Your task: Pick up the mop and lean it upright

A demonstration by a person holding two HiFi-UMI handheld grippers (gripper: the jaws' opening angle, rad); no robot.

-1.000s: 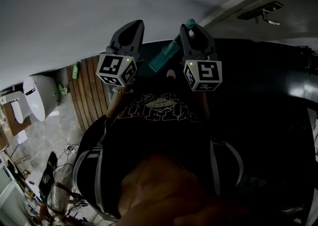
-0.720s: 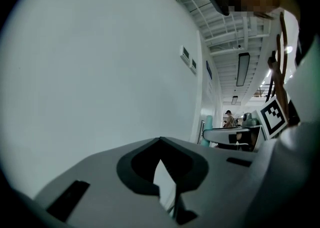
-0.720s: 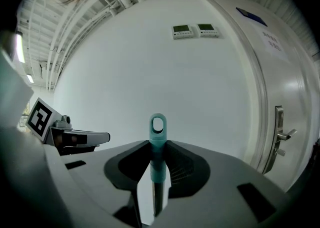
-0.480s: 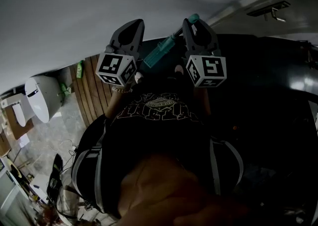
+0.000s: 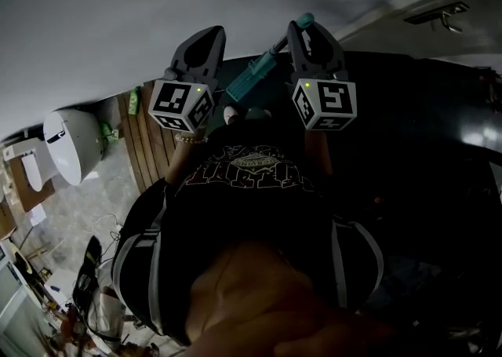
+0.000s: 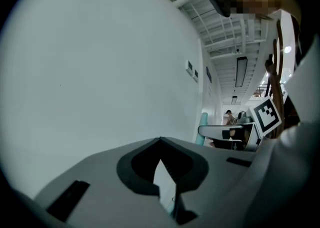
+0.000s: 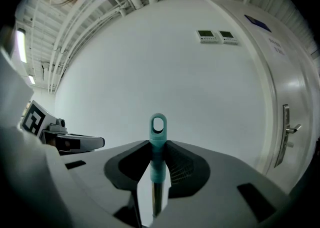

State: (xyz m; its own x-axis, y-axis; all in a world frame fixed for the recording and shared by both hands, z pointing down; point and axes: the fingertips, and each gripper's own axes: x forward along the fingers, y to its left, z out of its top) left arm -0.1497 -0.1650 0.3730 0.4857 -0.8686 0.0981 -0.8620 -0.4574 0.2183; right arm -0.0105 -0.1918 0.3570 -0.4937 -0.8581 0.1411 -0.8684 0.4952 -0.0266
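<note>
The mop's handle (image 5: 252, 78) is a dark pole with a teal grip and a teal loop at its end (image 7: 158, 128). My right gripper (image 5: 306, 31) is shut on the pole just below that loop, and the loop sticks out past the jaws (image 7: 156, 172). The pole slants down and left toward the person's body, and its lower part and the mop head are hidden. My left gripper (image 5: 208, 37) hangs beside the pole, off it. In the left gripper view its jaws (image 6: 162, 174) show a narrow gap with only wall behind.
A plain white wall (image 7: 150, 61) fills the space ahead. A door with a lever handle (image 7: 289, 132) stands to the right. Down at the left are wooden floor slats (image 5: 145, 143), a green bottle (image 5: 134, 101) and a white fixture (image 5: 72, 143).
Both grippers and the mop handle have moved along the wall together. The floor slats and white fixture have slid right in the head view. The grip has not changed.
</note>
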